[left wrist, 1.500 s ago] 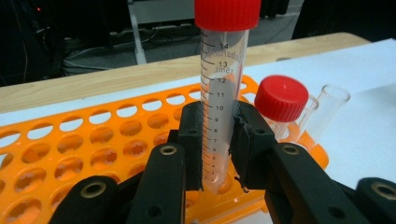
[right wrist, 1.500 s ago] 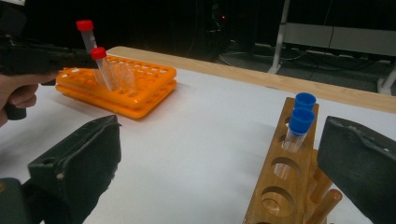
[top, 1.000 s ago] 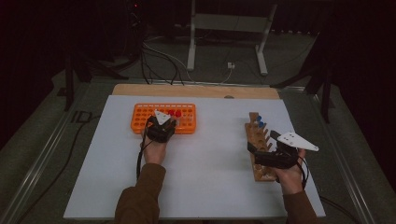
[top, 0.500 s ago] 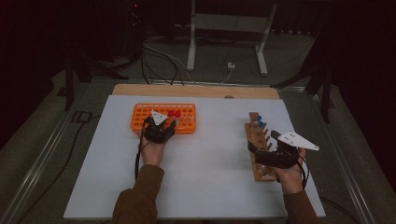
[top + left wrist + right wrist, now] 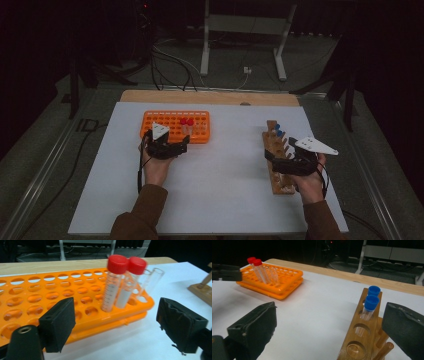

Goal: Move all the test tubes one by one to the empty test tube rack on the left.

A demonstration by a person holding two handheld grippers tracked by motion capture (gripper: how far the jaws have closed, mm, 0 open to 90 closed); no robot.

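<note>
White sheeting covers the desk (image 5: 220,195). Ahead of the left hand-held gripper (image 5: 115,325), whose jaws have just been opening and stand wide with nothing between them, two red-capped tubes (image 5: 123,282) stand upright in the orange rack (image 5: 50,295). The right hand-held gripper (image 5: 329,332), also wide and empty, faces blue-capped tubes (image 5: 370,303) in the wooden rack (image 5: 359,340).

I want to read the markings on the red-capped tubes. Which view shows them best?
The left gripper view: the red-capped tubes stand close up in the orange rack, graduation marks visible. The right gripper view shows them small and far off; the high view gives just red dots.
</note>
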